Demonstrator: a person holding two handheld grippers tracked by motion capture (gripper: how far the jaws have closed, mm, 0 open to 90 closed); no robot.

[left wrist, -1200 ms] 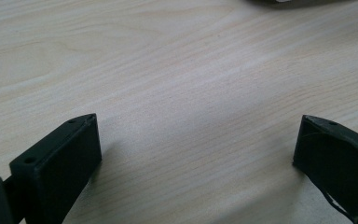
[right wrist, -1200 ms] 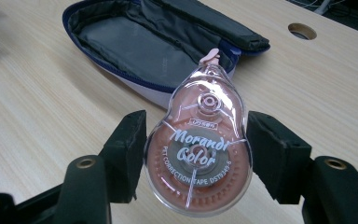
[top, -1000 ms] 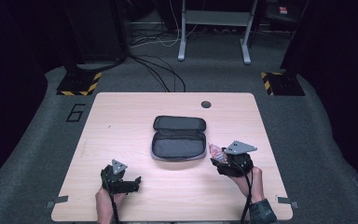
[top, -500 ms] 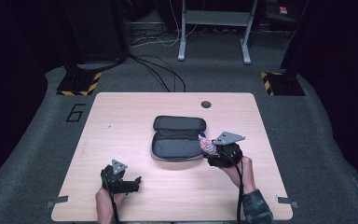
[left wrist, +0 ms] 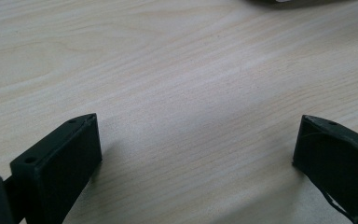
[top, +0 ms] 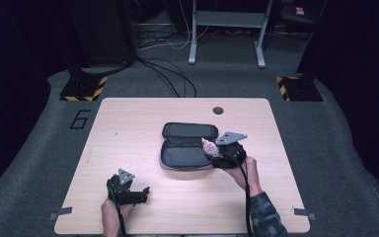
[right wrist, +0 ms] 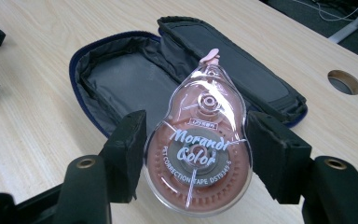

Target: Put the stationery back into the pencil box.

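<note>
Correction tape clamped across its wide body in right gripper, long axis pointing up-frame toward open pencil case just beyond (frame centre); left gripper spread, idle, lower left.

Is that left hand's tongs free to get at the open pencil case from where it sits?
Probably yes. The left tongs are open and hold nothing, and bare table lies between them and the pencil case. The right tongs, gripping a correction tape, sit at the case's far side.
</note>
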